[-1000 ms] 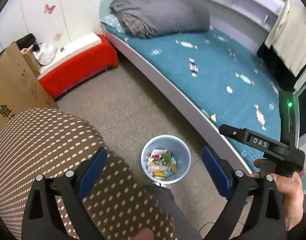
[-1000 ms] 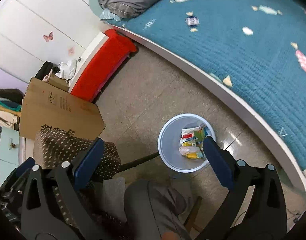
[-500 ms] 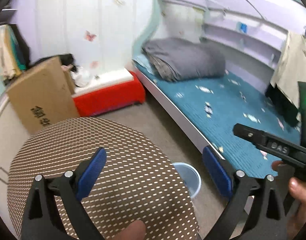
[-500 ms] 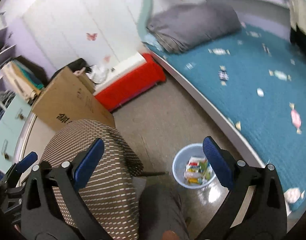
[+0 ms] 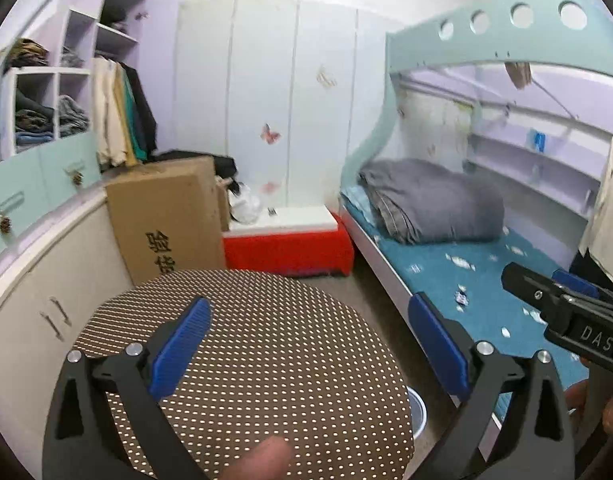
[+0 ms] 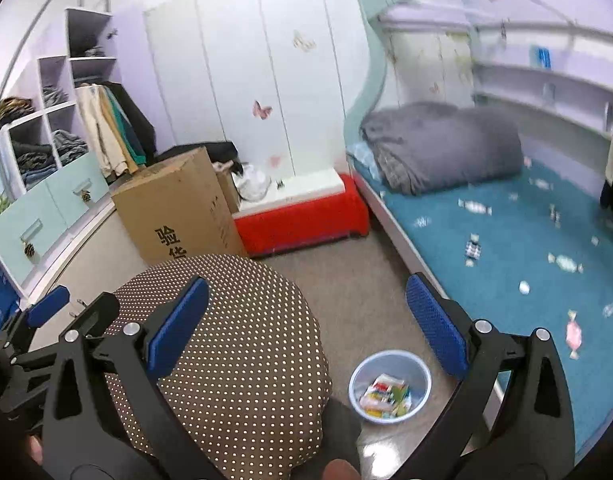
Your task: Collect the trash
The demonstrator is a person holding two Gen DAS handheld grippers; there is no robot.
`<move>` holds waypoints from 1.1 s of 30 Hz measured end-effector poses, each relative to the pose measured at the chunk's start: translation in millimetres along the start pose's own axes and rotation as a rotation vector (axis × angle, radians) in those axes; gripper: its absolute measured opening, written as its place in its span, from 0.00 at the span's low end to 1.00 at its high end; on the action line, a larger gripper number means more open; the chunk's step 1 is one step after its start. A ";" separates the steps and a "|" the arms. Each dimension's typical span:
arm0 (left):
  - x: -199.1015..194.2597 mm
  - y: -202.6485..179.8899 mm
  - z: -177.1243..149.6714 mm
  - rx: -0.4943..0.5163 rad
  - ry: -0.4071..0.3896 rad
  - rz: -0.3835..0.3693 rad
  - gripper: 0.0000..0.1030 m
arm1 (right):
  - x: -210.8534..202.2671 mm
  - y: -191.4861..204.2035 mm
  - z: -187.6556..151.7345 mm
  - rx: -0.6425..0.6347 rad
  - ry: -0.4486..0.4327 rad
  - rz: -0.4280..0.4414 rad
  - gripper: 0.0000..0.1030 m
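Cardboard box: a tall brown carton (image 6: 178, 208) printed with black characters stands at about 10 o'clock in the right wrist view, just behind the seat.
Seat: a round brown cushion with pale dots (image 6: 234, 356) fills the lower left at 7 o'clock; in the left wrist view the same cushion (image 5: 266, 360) covers most of the lower middle.
Left gripper: the black two-finger tongs with blue pads (image 5: 306, 344) stand wide apart over the cushion, with nothing between the pads.
Red bench: a low red box with a white top (image 6: 302, 212) sits at 12 o'clock against the white wardrobe doors, between the carton and the bed.
Trash bin: a small round pale-blue plastic bin (image 6: 390, 386) stands upright on the grey floor at 5 o'clock, mouth up, just beside the bed edge; coloured wrappers lie in its bottom. From the left wrist only a sliver of its rim (image 5: 418, 412) shows past the cushion.
Right gripper: its blue-padded fingers (image 6: 306, 328) are also spread wide and hold nothing; the bin sits low between them, nearer the right finger.
Bed: a teal mattress (image 6: 526, 240) runs from 1 to 4 o'clock, a folded grey quilt (image 6: 442, 144) at its far end.
Loose trash: small sweet wrappers (image 6: 473, 247) lie scattered over the mattress at various angles; their exact directions are too blurred to tell.
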State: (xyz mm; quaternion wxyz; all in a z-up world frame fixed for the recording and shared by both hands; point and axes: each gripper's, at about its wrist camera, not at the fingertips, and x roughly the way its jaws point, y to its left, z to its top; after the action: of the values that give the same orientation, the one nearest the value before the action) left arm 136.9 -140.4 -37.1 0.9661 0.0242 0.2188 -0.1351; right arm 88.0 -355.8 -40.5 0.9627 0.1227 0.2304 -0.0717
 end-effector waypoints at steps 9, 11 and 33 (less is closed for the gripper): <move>-66.8 18.1 -11.0 -0.064 -0.120 0.044 0.94 | -41.6 34.8 -11.0 -0.110 -0.105 -0.003 0.94; -78.2 19.0 -15.3 -0.066 -0.135 0.056 0.94 | -47.5 40.3 -13.3 -0.122 -0.119 0.001 0.94; -127.3 29.3 -29.0 -0.080 -0.216 0.067 0.95 | -84.6 72.2 -23.8 -0.167 -0.214 0.014 0.94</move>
State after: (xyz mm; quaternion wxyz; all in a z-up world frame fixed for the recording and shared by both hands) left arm 22.4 -77.4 -9.0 0.9882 -0.0215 0.1179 -0.0956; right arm 17.1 -273.2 -7.3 0.9891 0.0355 0.1305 -0.0580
